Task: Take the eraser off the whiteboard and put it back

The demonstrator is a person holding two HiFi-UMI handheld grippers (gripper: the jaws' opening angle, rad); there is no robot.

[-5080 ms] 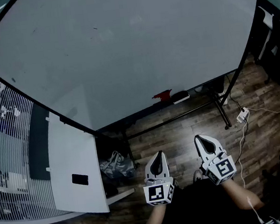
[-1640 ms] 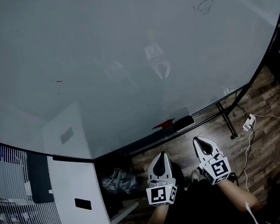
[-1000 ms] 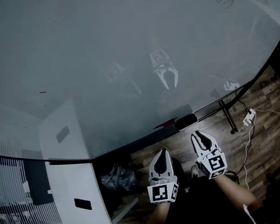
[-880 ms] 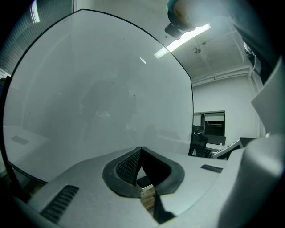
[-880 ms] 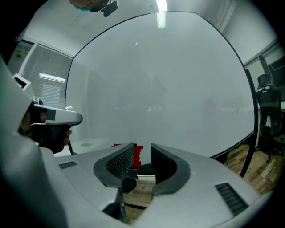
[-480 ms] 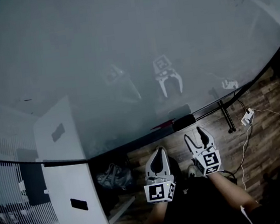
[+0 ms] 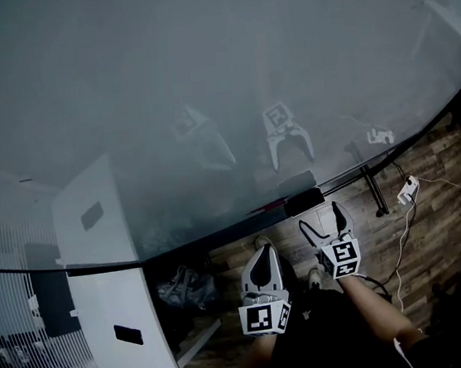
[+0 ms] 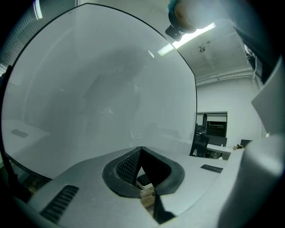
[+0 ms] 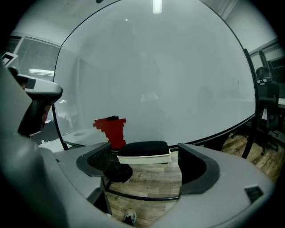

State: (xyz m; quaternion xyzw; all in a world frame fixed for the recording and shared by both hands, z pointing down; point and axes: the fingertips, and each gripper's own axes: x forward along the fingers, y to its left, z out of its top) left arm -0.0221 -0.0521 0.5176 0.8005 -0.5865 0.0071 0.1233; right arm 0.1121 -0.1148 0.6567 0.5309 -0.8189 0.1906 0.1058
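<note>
The whiteboard (image 7: 200, 74) fills most of the head view, and the eraser (image 7: 303, 202), dark on top with a pale base, sits at its lower edge with a small red object (image 7: 268, 206) just beside it on the left. The right gripper (image 7: 320, 219) is held just below the eraser, pointing at it. Its jaws have just been opening and stand wide apart. In the right gripper view the eraser (image 9: 144, 152) shows in the gap between them, just past the tips, and neither pad touches it. The left gripper (image 7: 261, 258) hangs lower, well clear of the board's edge. Its jaws are closed tip to tip and hold nothing. Wooden floor (image 7: 431, 188) lies beneath, and a white power strip (image 7: 403, 191) with its cable rests near the board's stand.
</note>
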